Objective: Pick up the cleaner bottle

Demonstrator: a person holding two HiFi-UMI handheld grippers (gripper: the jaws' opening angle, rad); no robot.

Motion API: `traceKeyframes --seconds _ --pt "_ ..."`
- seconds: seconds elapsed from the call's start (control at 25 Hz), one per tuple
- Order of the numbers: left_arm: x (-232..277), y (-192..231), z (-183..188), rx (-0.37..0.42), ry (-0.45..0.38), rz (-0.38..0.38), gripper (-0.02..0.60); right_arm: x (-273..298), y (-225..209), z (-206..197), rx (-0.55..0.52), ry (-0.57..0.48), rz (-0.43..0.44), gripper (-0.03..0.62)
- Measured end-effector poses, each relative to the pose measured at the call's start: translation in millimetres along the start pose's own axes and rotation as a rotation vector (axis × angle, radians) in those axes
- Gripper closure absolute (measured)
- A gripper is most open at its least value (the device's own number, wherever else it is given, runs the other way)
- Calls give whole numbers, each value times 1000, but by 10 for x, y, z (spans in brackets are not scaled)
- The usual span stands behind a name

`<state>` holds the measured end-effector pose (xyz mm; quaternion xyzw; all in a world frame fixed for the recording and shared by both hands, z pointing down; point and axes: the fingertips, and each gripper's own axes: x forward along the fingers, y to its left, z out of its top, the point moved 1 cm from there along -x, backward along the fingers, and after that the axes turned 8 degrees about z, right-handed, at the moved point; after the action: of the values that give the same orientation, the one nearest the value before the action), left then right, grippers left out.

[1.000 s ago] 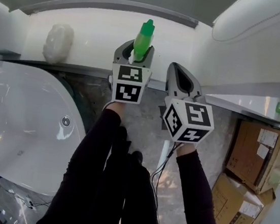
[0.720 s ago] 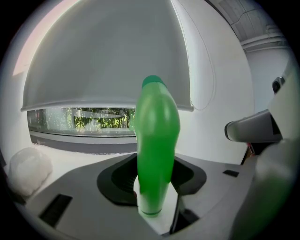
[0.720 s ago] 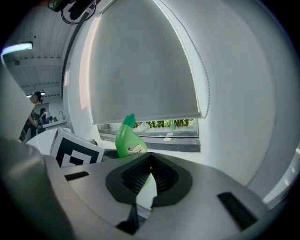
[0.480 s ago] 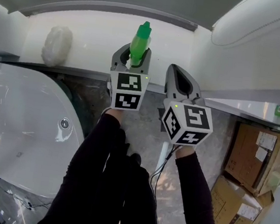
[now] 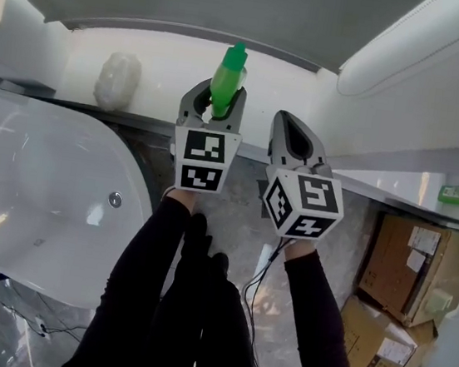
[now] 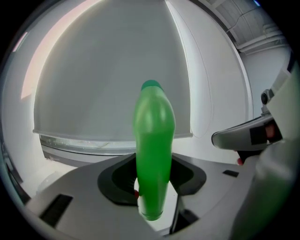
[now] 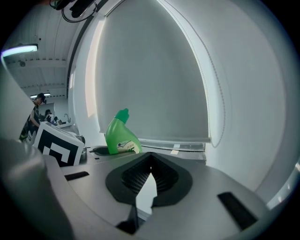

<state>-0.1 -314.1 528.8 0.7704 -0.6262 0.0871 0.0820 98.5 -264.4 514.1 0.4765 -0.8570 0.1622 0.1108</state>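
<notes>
The green cleaner bottle (image 5: 226,79) stands upright between the jaws of my left gripper (image 5: 214,94), its cap pointing up in front of the white wall. In the left gripper view the bottle (image 6: 153,150) fills the centre, and the left gripper (image 6: 152,182) has just closed its dark pads against the bottle's sides; it hangs above the ledge. My right gripper (image 5: 292,126) hovers just to the right, jaws together with nothing in them. The right gripper view shows the bottle (image 7: 121,136) off to the left of the right gripper (image 7: 150,171).
A white bathtub (image 5: 35,195) fills the left. A white wrapped bundle (image 5: 117,80) sits on the ledge (image 5: 146,117) by the wall. Cardboard boxes (image 5: 412,261) stand on the floor at right, with a small green bottle (image 5: 457,194) on the shelf above them.
Both grippers have risen. The left gripper's jaws have closed in on the green bottle and carried it up off the ledge.
</notes>
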Motion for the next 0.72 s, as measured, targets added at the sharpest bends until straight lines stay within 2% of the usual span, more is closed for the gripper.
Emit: traceKeyframes --seconds 0.44,0.72 --pt "-779 287 1166 0 -76 47 396 -419 412 999 -54 -52 40 594" --pt "-1286 414 1625 3 -115 66 396 -704 735 1357 -91 -73 77 594"
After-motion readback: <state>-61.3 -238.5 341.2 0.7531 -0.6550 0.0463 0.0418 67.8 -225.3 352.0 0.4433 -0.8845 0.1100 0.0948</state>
